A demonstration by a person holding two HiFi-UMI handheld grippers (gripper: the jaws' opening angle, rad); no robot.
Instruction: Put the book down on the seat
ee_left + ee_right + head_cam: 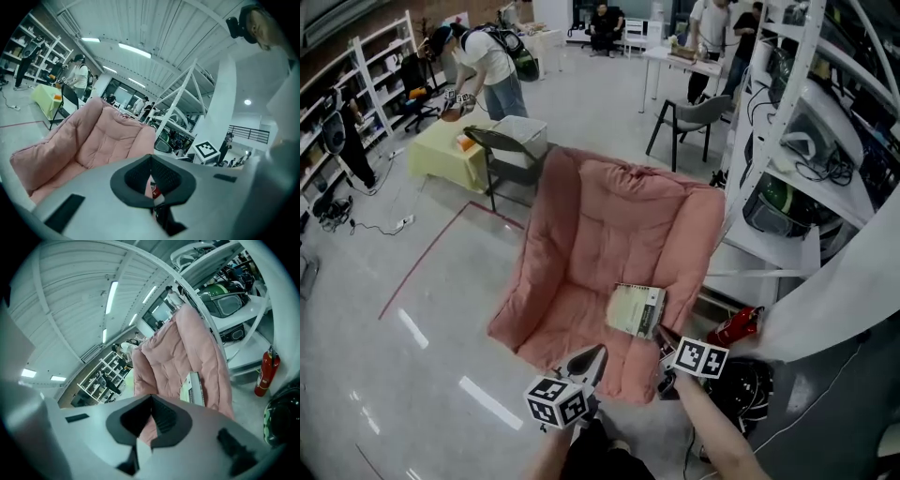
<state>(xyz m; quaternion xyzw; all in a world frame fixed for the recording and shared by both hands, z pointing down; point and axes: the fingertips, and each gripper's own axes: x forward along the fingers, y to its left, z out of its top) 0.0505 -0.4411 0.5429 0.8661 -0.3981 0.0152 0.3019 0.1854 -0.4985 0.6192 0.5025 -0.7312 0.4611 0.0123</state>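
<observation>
1. Right gripper (662, 336), head view: jaws closed and empty, tips just beside the near corner of the book (636, 309). Book lies flat on the pink chair (600, 225) seat, toward its front right edge. Left gripper (596, 354) hangs over the seat's front edge.
2. Left gripper view: jaws together, nothing between them.
3. Right gripper view: jaws together, nothing held; book beyond the tips, apart.

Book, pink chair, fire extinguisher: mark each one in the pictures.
book (636, 309), head view, middle of its cover.
pink chair (619, 220), head view, centre of the backrest.
fire extinguisher (265, 373), right gripper view, red body.
</observation>
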